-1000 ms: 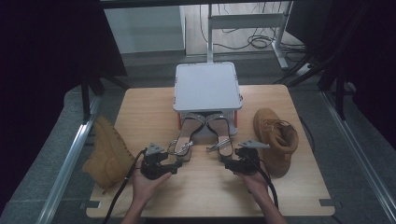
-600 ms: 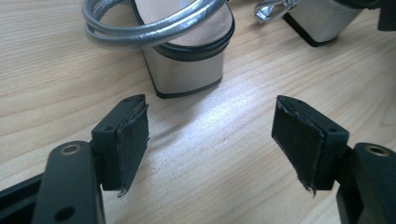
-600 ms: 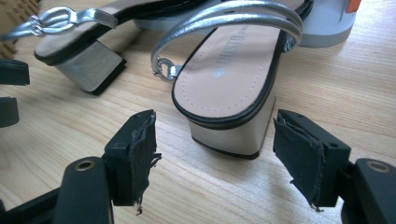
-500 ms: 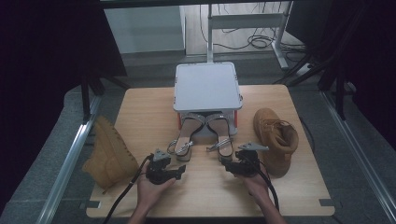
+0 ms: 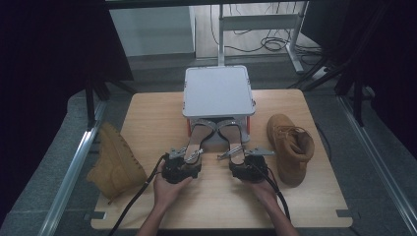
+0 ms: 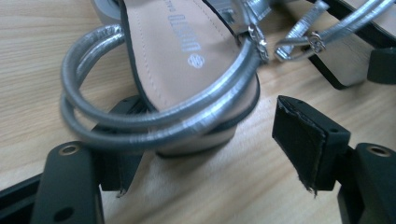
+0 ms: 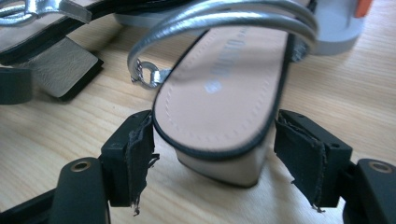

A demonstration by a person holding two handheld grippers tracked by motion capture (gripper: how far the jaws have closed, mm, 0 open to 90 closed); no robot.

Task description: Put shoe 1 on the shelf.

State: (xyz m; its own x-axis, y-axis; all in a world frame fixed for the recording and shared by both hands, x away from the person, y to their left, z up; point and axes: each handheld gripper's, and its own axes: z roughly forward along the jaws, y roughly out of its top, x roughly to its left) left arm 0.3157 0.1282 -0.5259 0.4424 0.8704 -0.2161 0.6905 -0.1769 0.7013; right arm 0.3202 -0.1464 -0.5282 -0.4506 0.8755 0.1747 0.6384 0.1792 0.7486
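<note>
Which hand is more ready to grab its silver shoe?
Right, I think. The right tool has a jaw on each side of its sandal's heel. The left tool sits off-centre: its sandal hugs one jaw.

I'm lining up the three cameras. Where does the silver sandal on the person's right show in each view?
High view: right sandal at centre, heel toward the right hand-held gripper.
Left gripper view: its heel block and buckled strap at the top right.
Right gripper view: its heel at centre, between the open jaws.
Shared landmark: the wooden table.
</note>
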